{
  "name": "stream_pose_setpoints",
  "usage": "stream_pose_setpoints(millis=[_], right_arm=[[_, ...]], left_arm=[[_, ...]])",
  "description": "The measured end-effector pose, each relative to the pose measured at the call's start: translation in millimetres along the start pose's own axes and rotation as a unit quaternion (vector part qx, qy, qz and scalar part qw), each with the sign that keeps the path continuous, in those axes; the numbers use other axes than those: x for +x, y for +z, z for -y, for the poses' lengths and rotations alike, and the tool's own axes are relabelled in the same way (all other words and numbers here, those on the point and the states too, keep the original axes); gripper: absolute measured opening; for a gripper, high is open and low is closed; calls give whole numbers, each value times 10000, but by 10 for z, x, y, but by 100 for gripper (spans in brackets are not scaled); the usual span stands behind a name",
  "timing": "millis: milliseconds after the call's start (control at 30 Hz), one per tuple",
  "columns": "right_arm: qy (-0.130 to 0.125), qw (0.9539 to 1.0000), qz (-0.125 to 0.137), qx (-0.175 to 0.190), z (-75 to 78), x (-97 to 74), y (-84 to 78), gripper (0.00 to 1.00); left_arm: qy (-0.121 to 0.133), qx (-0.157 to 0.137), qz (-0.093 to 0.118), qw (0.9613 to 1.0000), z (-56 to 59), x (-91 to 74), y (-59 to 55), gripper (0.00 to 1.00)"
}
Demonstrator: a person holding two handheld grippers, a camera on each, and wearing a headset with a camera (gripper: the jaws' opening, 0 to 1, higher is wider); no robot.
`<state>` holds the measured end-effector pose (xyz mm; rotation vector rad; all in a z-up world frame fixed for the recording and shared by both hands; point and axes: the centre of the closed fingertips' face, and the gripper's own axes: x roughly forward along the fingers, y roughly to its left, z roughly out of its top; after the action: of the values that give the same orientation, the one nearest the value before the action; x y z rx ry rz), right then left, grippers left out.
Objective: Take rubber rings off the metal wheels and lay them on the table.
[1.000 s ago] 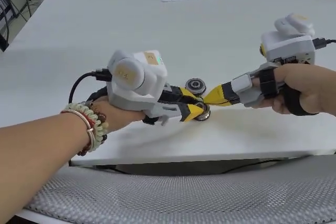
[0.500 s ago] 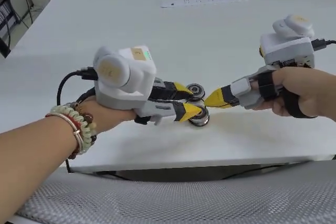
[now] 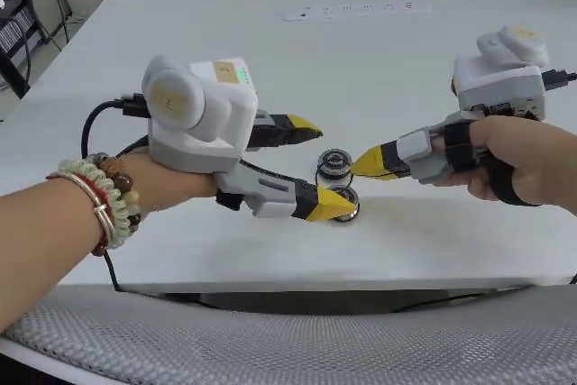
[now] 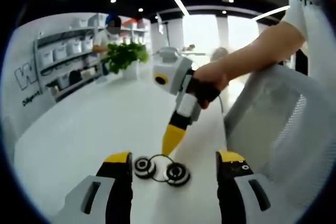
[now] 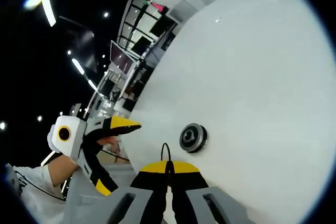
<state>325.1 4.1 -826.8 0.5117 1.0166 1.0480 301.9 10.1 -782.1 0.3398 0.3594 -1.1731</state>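
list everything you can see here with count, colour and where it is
metal wheels: two, silver and dark, side by side on the table near its front edge
rubber ring: one, black, thin loop between the wheels, pinched by the right tool
table: one, white, under everything
power strip: one, white, far side of the table
mesh chair: one, grey, below the table's near edge
plant: one, green, beyond the table by shelves
bracelets: several, cream and red-brown beads, left wrist
left tool: one, white, yellow-tipped, open, facing the wheels
right tool: one, white, yellow-tipped, shut on the ring
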Motion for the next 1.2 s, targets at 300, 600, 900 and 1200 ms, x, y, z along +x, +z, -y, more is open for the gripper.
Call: stream_pose_setpoints(millis=[300, 600, 900, 1200], right_arm=[[70, 9999, 2, -148, -71, 28, 6, 0], [271, 9986, 36, -455, -289, 65, 49, 0], [293, 9970, -5, -720, -364, 93, 47, 0], [466, 9943, -73, -960, -545, 158, 35, 0]], left_arm=[[-11, 106, -146, 9998, 74, -343, -13, 90], [535, -263, 109, 9982, -60, -832, 17, 97], [953, -562, 124, 9938, -58, -1169, -147, 100], [1065, -1243, 80, 9865, 130, -1268, -426, 100]])
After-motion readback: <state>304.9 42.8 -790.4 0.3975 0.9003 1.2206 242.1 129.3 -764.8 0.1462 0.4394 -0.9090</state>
